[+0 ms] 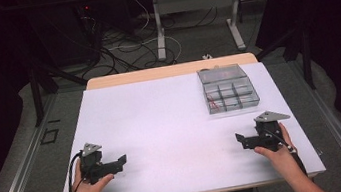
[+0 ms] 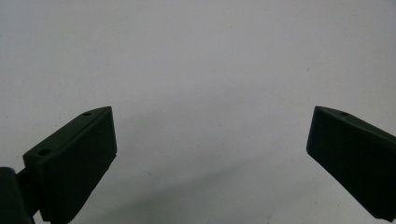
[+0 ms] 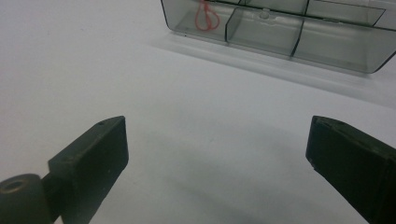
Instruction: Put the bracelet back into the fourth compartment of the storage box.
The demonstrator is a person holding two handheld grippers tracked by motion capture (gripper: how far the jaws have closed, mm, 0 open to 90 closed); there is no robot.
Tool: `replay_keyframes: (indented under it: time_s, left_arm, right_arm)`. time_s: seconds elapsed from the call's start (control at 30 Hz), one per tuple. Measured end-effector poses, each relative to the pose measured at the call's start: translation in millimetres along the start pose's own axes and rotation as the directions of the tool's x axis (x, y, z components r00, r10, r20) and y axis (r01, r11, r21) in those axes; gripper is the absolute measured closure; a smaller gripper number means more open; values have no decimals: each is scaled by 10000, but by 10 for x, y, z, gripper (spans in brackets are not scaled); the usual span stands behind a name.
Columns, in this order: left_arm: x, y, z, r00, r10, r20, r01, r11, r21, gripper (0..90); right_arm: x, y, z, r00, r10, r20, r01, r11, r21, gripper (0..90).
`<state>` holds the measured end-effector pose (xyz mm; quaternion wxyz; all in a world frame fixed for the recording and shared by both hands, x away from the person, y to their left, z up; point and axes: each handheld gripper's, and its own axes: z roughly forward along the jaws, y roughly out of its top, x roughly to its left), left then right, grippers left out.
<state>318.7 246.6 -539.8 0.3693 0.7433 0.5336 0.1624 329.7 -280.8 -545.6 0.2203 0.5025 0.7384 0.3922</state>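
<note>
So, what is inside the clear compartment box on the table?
The compartment box holds a thin red loop in one near compartment. The neighbouring near compartments look empty. In the high view the far, undivided part is too blurred to tell.

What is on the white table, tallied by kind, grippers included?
Black two-jaw grippers: 2, left gripper and right gripper, both open
Clear plastic compartment box: 1
Red loop of cord in the box: 1
Total: 4

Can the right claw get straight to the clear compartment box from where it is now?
Probably yes: the right claw is open, holds nothing, and only bare white table lies between it and the compartment box.
</note>
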Motion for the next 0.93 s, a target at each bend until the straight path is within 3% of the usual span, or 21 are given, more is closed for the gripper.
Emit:
replay_keyframes:
  time_s: [0.57,0.93]
  left_arm:
    - [12,2,5,10000,34,-55,-34,10000,36,17]
    - [20,5,15,10000,10,-84,-10,10000,42,18]
  right_arm:
    - [-251,-118,-36,9962,789,374,-786,9968,-111,66]
    - [-262,-128,-28,9948,965,333,-963,9953,-65,66]
